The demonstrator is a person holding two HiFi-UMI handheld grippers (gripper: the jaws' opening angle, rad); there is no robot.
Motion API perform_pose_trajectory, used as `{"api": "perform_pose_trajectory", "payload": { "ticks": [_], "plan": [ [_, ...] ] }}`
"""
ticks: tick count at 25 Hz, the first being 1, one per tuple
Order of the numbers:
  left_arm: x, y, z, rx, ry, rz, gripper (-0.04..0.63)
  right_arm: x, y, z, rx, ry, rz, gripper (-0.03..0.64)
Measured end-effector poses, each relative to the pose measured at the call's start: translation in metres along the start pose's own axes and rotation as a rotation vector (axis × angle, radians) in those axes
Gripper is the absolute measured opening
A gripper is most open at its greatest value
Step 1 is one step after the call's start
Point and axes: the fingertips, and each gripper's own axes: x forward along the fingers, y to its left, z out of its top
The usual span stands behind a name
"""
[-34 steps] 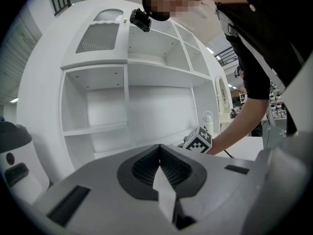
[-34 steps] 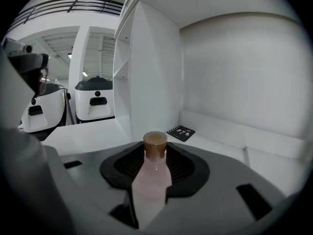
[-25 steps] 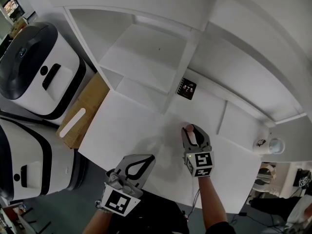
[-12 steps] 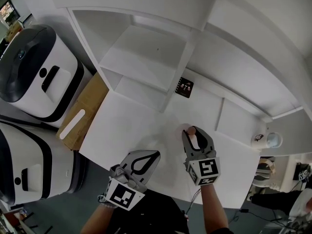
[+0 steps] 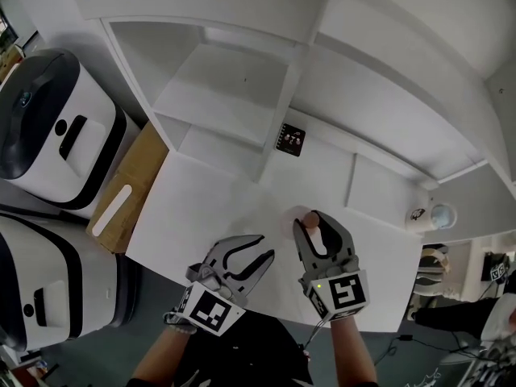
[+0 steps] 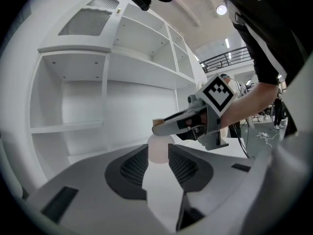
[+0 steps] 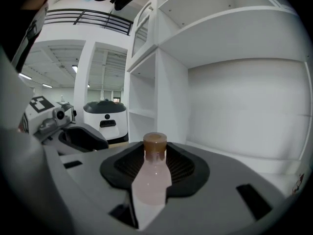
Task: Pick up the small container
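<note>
The small container (image 7: pixel 152 176) is a pale pink bottle with a brown cap (image 5: pixel 307 215). My right gripper (image 5: pixel 311 222) is shut on it and holds it upright above the white desk (image 5: pixel 201 208); its pads squeeze the bottle's body in the right gripper view. My left gripper (image 5: pixel 265 249) hangs to the left of it, over the desk's near edge. Its jaws have just been opening and nothing is between them. In the left gripper view the bottle (image 6: pixel 157 149) shows beyond the tips, held by the right gripper (image 6: pixel 168 125).
A white shelf unit (image 5: pixel 234 87) rises behind the desk, with a black card (image 5: pixel 290 139) leaning at its foot. Two white-and-black machines (image 5: pixel 56 127) and a cardboard box (image 5: pixel 129 184) stand at the left. A small cup (image 5: pixel 442 215) sits at the desk's far right.
The right gripper has risen off the desk with the bottle in it. The left gripper's jaws, shut before, now stand apart, and it has edged slightly forward.
</note>
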Motion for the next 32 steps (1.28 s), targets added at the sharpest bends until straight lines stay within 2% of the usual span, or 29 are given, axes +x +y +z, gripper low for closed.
{"api": "perform_pose_trajectory", "payload": {
  "ticks": [4,7,11,16,20,26,32],
  "plan": [
    [0.004,-0.01,0.001,0.035,0.016,-0.045,0.158,-0.013,0.01,0.016,0.039,-0.006,0.012,0.144],
    [0.006,-0.015,0.002,0.031,0.019,-0.073,0.237,-0.02,0.018,0.03,0.025,-0.029,0.023,0.144],
    [0.008,-0.021,0.005,0.071,0.029,-0.098,0.299,-0.03,0.028,0.044,0.014,-0.047,0.037,0.144],
    [0.004,-0.026,0.019,0.097,0.008,-0.114,0.313,-0.044,0.046,0.062,0.002,-0.074,0.072,0.144],
    [-0.004,-0.029,0.04,0.135,-0.05,-0.105,0.313,-0.055,0.058,0.075,0.006,-0.093,0.098,0.144],
    [-0.017,-0.029,0.06,0.192,-0.078,-0.095,0.313,-0.064,0.072,0.095,-0.013,-0.133,0.117,0.144],
    [-0.028,-0.028,0.075,0.202,-0.094,-0.097,0.313,-0.072,0.079,0.111,-0.022,-0.162,0.117,0.144]
  ]
}}
